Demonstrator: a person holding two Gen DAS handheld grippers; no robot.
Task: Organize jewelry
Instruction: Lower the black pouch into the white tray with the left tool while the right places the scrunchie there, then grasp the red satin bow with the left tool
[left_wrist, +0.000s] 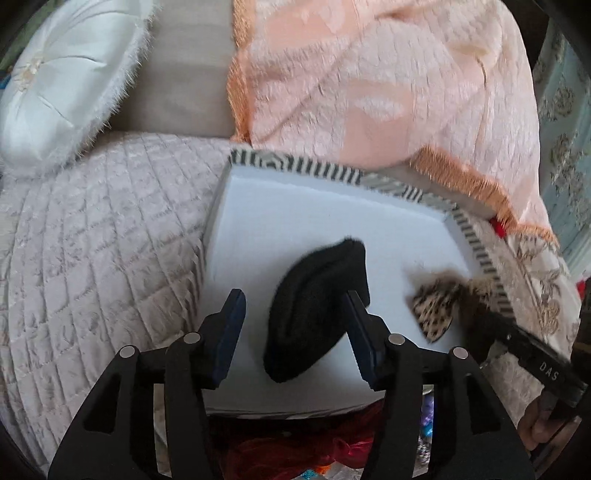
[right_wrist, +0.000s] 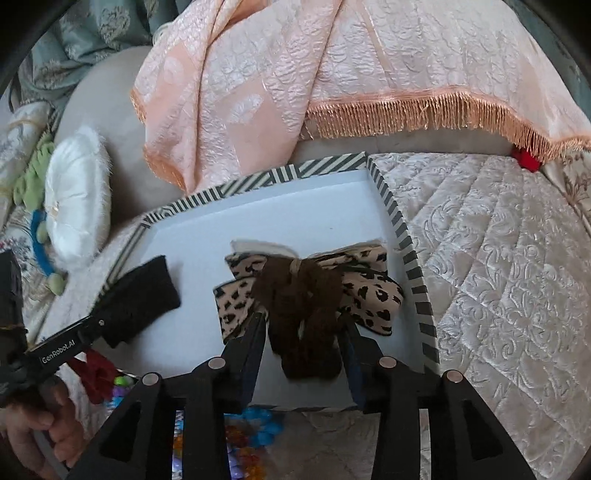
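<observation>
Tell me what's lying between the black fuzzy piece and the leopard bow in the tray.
Nothing: in the right wrist view only bare white tray floor separates the black fuzzy piece from the leopard bow. The two don't touch.

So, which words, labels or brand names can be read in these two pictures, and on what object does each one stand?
"DAS": white letters on the black body of the right hand-held gripper, seen in the left wrist view.
"GenRobot.AI": white letters on the black body of the left hand-held gripper, seen in the right wrist view.
No text shows on the striped tray, the leopard-print bow or the black pouch.
</observation>
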